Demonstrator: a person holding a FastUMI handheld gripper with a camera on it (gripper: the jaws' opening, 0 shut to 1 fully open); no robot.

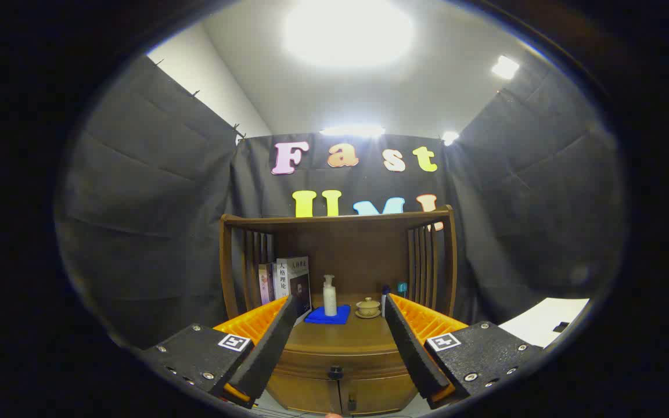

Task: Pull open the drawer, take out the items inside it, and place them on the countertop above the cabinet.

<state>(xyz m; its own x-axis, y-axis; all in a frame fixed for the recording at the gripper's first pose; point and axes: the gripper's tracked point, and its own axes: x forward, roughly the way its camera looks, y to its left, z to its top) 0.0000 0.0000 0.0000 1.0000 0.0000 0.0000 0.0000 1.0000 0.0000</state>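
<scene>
The gripper (340, 342) stands with its fingers spread wide, well short of the wooden cabinet (340, 383), and nothing lies between them and its front. The closed drawer (340, 363) with its dark knob (335, 370) faces the gap between the fingers with open air before it. On the countertop (343, 337) the near part is bare wood. Farther back a white pump bottle (330, 296) stands on a blue cloth (328, 315), with a small lidded cup (367, 307) just beside it to the right. Books (288, 281) lean at the back left. Slatted side rails (427, 261) and a top shelf (334, 219) box in the sides and overhead, so the front is the open way in.
</scene>
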